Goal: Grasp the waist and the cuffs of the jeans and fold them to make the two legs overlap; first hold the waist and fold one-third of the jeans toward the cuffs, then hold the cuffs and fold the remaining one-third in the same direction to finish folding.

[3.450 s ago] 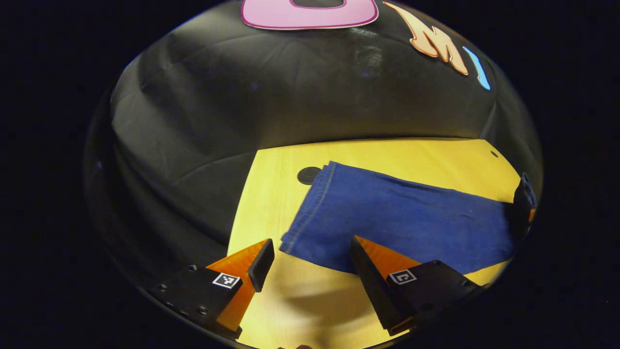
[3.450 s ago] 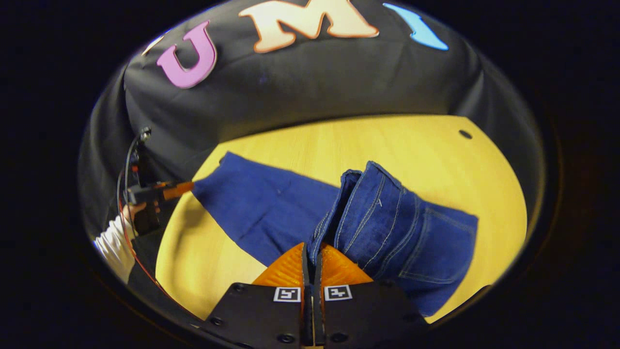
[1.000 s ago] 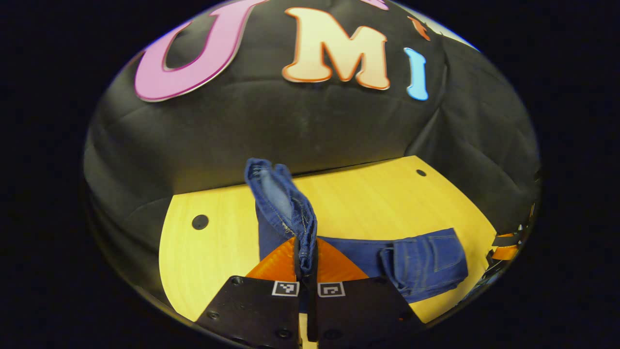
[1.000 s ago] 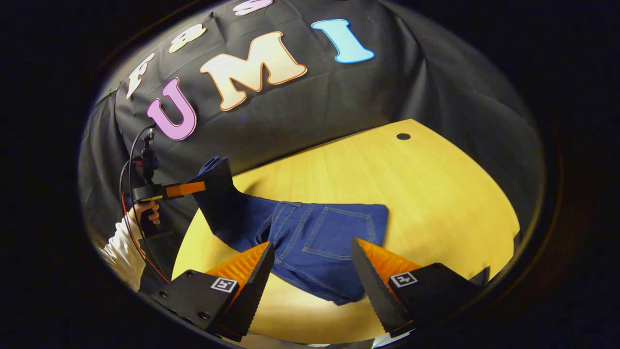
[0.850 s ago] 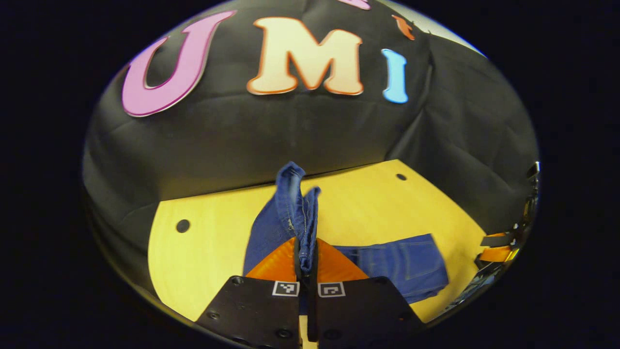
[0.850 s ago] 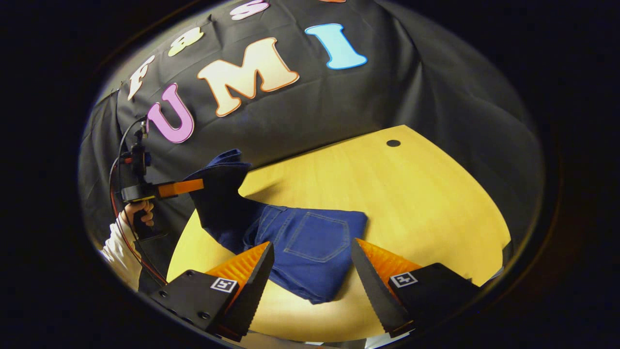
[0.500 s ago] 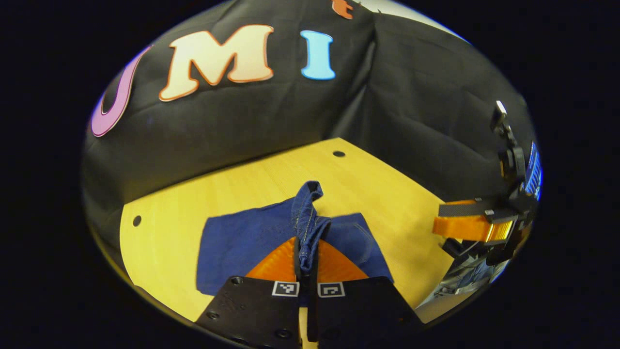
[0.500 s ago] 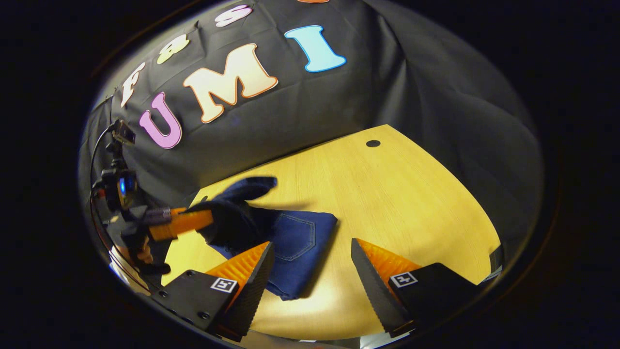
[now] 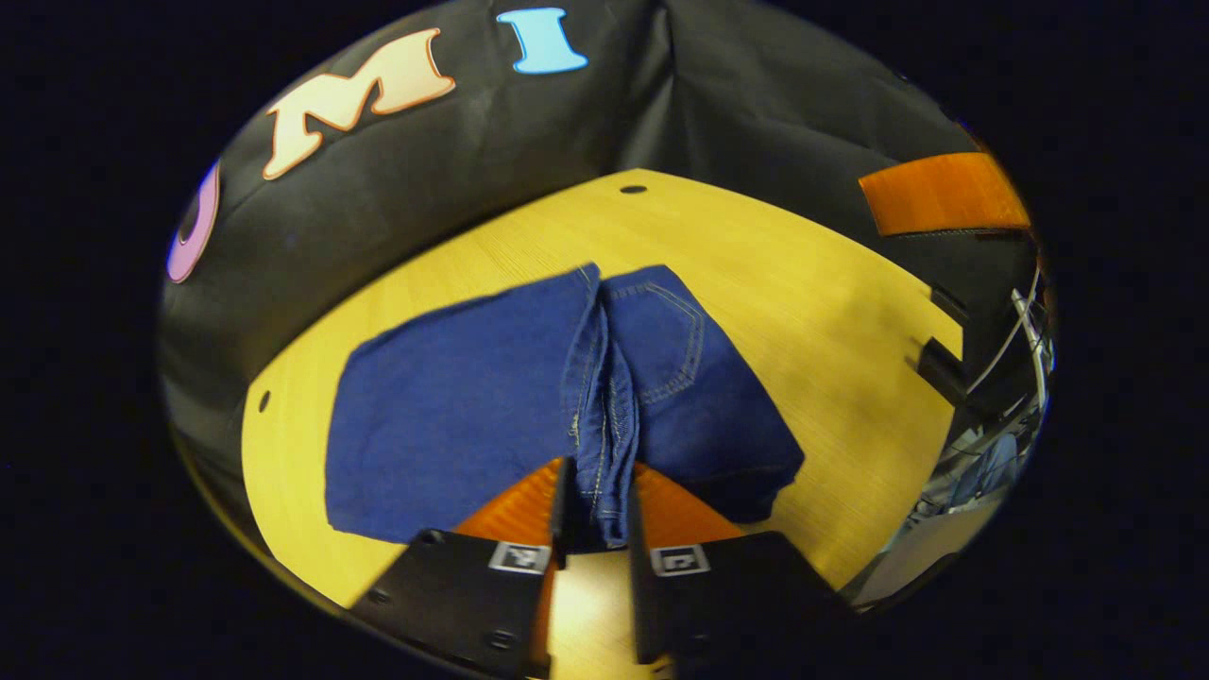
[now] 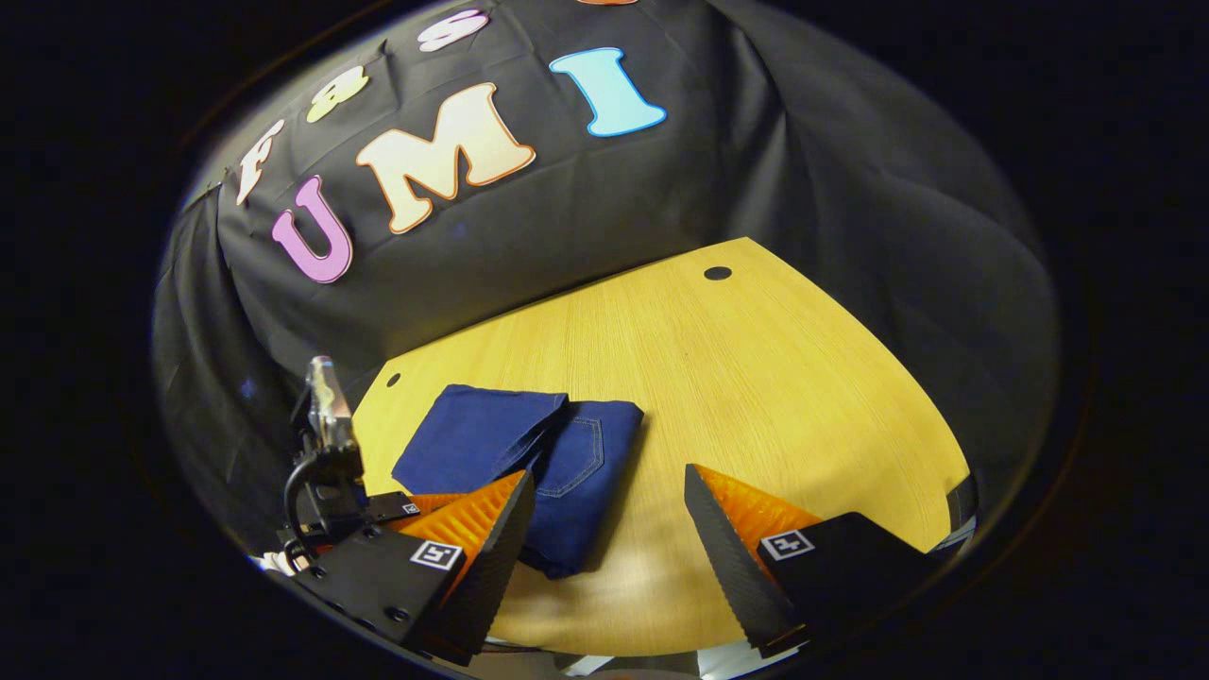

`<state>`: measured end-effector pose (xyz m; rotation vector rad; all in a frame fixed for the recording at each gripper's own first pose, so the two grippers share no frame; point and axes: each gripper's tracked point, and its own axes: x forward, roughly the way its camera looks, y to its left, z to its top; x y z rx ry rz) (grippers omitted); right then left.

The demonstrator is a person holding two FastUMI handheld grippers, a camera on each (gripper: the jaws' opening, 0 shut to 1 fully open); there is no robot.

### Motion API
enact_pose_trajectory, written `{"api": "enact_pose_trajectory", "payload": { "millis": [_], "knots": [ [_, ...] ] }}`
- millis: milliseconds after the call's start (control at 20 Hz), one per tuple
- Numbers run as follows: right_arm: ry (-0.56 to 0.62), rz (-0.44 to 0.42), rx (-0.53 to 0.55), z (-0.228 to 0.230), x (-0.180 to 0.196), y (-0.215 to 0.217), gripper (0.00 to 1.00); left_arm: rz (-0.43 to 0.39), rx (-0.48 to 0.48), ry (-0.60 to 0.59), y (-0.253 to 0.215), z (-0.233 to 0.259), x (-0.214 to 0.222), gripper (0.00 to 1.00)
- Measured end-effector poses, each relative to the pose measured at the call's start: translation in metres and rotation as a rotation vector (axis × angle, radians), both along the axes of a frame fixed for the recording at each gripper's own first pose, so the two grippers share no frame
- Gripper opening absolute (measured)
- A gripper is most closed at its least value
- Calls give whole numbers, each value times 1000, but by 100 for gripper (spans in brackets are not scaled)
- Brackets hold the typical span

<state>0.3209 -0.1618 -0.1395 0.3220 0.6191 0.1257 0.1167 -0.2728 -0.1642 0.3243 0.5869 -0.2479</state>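
Jeans location: I see the jeans (image 9: 453,406) lying folded on the yellow wooden counter (image 9: 803,283), toward its near-left part in the right gripper view (image 10: 529,453).
Jeans look: dark blue denim with pale stitching; a plain panel lies on the left, a back pocket (image 9: 671,331) shows on the right, and a raised ridge of cuffs (image 9: 600,397) runs between them.
Left hand-held gripper (image 9: 595,529): my 2 fingers are nearly together, pinching the cuff ridge at its near end.
Right hand-held gripper (image 10: 604,529): my fingers stand wide apart above the counter, gripping nothing, with the jeans' near edge just beside the left finger.
Other hand-held gripper seen: the left one shows at the lower left of the right gripper view (image 10: 331,491).
Containers: I see none to report.
Writing: each finger base carries a small square marker (image 9: 519,557); I cannot read any text on it.
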Motion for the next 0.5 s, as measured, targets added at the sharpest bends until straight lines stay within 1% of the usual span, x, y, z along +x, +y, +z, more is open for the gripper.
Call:
{"api": "enact_pose_trajectory", "payload": {
  "millis": [50, 150, 200, 300, 350, 400, 500],
  "knots": [
    [0, 1, -4, 0, -1, -1, 98, 3, -18, 1, 0, 5, -6, 42],
    [2, -2, -16, -1, -2, -2, 98, 52, -38, -27, 11, 18, -5, 77],
    [-1, -4, -16, -1, -2, 0, 98, 79, -42, -47, 19, 27, -8, 80],
    [-9, -6, -11, 2, -3, 5, 98, 109, -67, -84, 37, 48, -19, 81],
    [-16, -7, -17, 2, -2, 9, 98, 136, -81, -98, 51, 54, -23, 87],
    [-20, -6, -29, 3, -1, 11, 98, 172, -92, -114, 68, 62, -28, 81],
    [-34, -1, -42, 6, -1, 20, 98, 242, -122, -144, 107, 76, -34, 81]
  ]
}}
